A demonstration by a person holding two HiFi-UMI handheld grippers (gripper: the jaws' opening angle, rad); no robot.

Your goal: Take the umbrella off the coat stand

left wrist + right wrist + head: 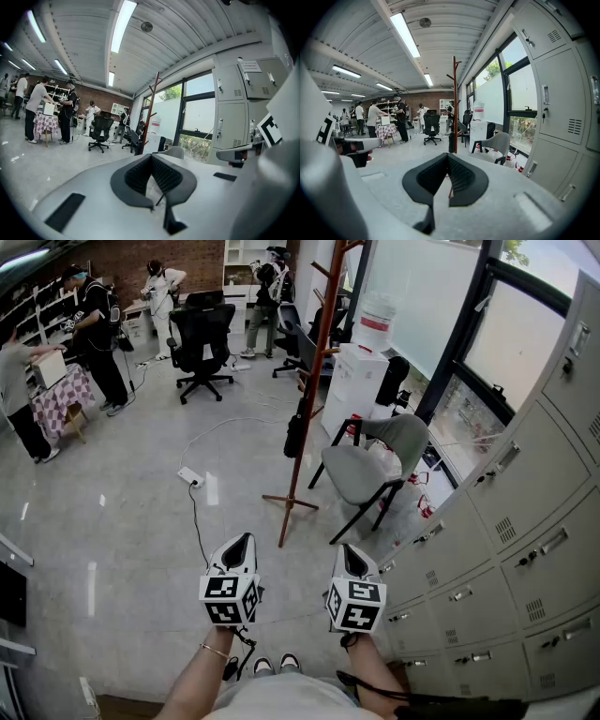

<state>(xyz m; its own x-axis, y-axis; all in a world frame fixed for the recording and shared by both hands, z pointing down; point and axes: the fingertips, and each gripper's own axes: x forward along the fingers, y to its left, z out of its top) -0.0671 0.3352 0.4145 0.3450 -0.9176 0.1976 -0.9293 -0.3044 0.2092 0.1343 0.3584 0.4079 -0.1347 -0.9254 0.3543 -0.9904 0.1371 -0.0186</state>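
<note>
The coat stand (312, 381) is a tall reddish-brown pole with pegs, standing on the grey floor ahead of me. A black folded umbrella (296, 432) hangs low against the pole. In the right gripper view the coat stand (454, 103) rises straight ahead, with the umbrella (451, 142) dark at its side. The left gripper view shows the coat stand (151, 108) a little left of centre. My left gripper (242, 538) and right gripper (345, 549) are held side by side, well short of the stand. Both are shut, with nothing between their pads.
A grey chair (370, 465) stands just right of the stand, with a white water dispenser (361, 381) behind it. Grey lockers (525, 521) line the right side. A power strip (190, 477) and its cable lie on the floor to the left. Office chairs (202, 343) and several people fill the back.
</note>
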